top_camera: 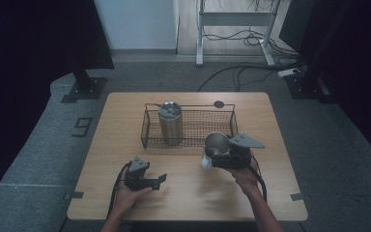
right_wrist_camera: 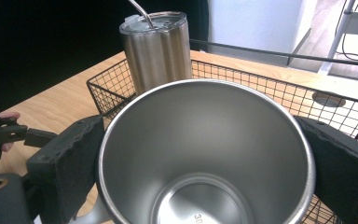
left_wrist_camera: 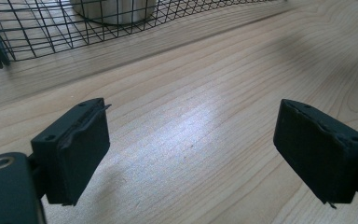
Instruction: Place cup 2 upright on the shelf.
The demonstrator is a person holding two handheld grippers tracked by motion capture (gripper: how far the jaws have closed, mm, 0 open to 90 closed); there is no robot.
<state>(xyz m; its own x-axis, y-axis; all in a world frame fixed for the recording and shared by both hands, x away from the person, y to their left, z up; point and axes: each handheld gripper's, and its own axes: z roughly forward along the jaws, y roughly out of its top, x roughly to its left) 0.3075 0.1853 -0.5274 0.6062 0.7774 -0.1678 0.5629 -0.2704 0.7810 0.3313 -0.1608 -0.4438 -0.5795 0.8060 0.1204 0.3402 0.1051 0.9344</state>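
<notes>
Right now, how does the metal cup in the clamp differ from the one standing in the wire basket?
The held cup is open-topped and empty inside; the tumbler in the wire basket wears a lid with a bent straw. The held cup is clamped between the right gripper's jaws outside the basket; the tumbler stands free and upright inside it. The tumbler looks taller and narrower. Both are bare brushed steel.

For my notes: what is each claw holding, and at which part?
The right claw grips the open steel cup by its outer sides, near the rim. The left claw is open and holds nothing.
</notes>
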